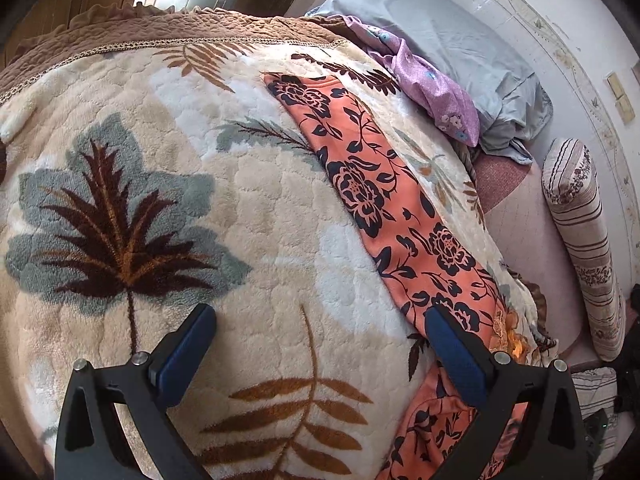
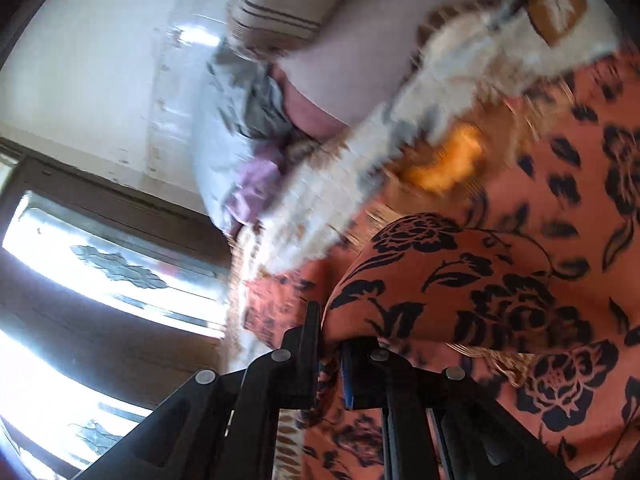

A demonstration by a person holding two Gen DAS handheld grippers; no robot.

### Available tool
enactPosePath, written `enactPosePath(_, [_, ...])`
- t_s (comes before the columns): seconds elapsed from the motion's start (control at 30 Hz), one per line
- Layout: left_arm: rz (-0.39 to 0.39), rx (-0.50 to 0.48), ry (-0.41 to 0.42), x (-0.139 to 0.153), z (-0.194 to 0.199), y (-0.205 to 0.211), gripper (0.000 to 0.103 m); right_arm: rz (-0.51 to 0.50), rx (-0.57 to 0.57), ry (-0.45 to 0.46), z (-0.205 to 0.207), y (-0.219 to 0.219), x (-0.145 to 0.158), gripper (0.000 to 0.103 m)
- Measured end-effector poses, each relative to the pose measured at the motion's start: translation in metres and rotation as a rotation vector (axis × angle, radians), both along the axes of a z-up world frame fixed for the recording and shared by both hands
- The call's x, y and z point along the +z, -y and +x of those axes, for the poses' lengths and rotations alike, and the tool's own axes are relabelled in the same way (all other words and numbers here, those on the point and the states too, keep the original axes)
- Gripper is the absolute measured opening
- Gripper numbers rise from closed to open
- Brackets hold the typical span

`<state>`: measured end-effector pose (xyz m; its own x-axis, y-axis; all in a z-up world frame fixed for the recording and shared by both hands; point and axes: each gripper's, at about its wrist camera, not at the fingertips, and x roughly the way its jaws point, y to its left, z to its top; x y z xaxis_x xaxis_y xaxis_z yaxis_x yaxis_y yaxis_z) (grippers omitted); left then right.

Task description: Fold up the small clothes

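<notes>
An orange garment with a dark floral print [image 1: 372, 184] lies stretched in a long strip across a plush cream blanket with a leaf pattern [image 1: 160, 208]. My left gripper [image 1: 320, 328] is open and empty just above the blanket, its right finger beside the garment's near end. My right gripper [image 2: 330, 344] is shut on a fold of the orange garment [image 2: 460, 280], which bulges up over the jaws. The right wrist view is tilted and blurred.
A grey pillow [image 1: 460, 52] and a purple floral cloth [image 1: 432, 88] lie at the bed's far right. A striped bolster [image 1: 584, 248] lies along the white wall. A window with patterned glass [image 2: 100, 264] is on the left of the right wrist view.
</notes>
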<state>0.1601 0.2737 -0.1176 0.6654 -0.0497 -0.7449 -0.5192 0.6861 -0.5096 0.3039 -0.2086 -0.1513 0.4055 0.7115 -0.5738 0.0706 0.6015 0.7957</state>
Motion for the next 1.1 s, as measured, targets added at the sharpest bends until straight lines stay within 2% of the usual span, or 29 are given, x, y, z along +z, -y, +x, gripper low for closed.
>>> enactPosePath(0.07, [0.01, -0.003, -0.003, 0.001, 0.001, 0.001, 0.103, -0.004, -0.026, -0.095, -0.001, 0.011, -0.03, 0.012])
enactPosePath(0.1, [0.015, -0.004, -0.001, 0.001, 0.001, 0.002, 0.103, 0.014, -0.042, -0.101, -0.003, 0.016, -0.035, 0.026])
enactPosePath(0.13, [0.018, -0.009, 0.003, 0.002, 0.001, 0.004, 0.103, 0.045, -0.037, -0.097, -0.005, 0.02, -0.038, 0.066])
enactPosePath(0.17, [0.024, -0.017, 0.006, 0.004, 0.001, 0.006, 0.103, 0.112, -0.022, -0.07, -0.009, 0.022, -0.036, 0.079])
enactPosePath(0.2, [0.034, -0.028, 0.013, 0.007, 0.001, 0.009, 0.103, 0.112, -0.022, -0.07, -0.009, 0.022, -0.036, 0.085])
enactPosePath(0.3, [0.096, -0.08, 0.078, 0.026, -0.009, 0.026, 0.103, 0.117, -0.014, -0.054, -0.015, 0.025, -0.031, 0.085])
enactPosePath(0.4, [0.088, -0.231, 0.152, 0.051, -0.018, 0.062, 0.103, 0.192, -0.034, -0.054, -0.026, 0.032, -0.031, 0.085])
enactPosePath(0.47, [0.013, -0.354, 0.164, 0.059, -0.014, 0.093, 0.103, 0.176, -0.022, -0.012, -0.047, 0.044, -0.014, 0.085])
enactPosePath(0.53, [-0.136, -0.48, 0.143, 0.055, -0.002, 0.125, 0.103, 0.131, -0.001, 0.042, -0.064, 0.051, -0.002, 0.085])
enactPosePath(0.6, [-0.263, -0.547, 0.104, 0.044, 0.014, 0.153, 0.103, 0.083, 0.01, 0.093, -0.079, 0.061, 0.009, 0.085])
enactPosePath(0.67, [-0.359, -0.555, 0.048, 0.027, 0.035, 0.173, 0.103, 0.048, 0.01, 0.126, -0.09, 0.072, 0.018, 0.085])
enactPosePath(0.73, [-0.441, -0.511, 0.0, 0.009, 0.053, 0.184, 0.103, 0.031, 0.009, 0.156, -0.101, 0.087, 0.023, 0.085])
enactPosePath(0.8, [-0.486, -0.458, -0.049, -0.006, 0.066, 0.19, 0.102, 0.028, 0.008, 0.169, -0.106, 0.093, 0.023, 0.085])
enactPosePath(0.87, [-0.494, -0.436, -0.073, -0.014, 0.075, 0.198, 0.102, 0.044, -0.003, 0.181, -0.116, 0.112, 0.017, 0.085])
enactPosePath(0.97, [-0.459, -0.389, -0.107, -0.021, 0.085, 0.204, 0.102, 0.085, -0.024, 0.166, -0.117, 0.123, 0.006, 0.086])
enactPosePath(1.03, [-0.435, -0.377, -0.133, -0.025, 0.09, 0.207, 0.096, 0.125, -0.035, 0.153, -0.115, 0.128, 0.0, 0.086])
enactPosePath(1.07, [-0.405, -0.376, -0.149, -0.024, 0.093, 0.209, 0.083, 0.128, -0.037, 0.156, -0.115, 0.131, 0.0, 0.086])
enactPosePath(1.1, [-0.367, -0.383, -0.169, -0.023, 0.096, 0.212, 0.056, 0.127, -0.038, 0.161, -0.115, 0.133, 0.001, 0.086])
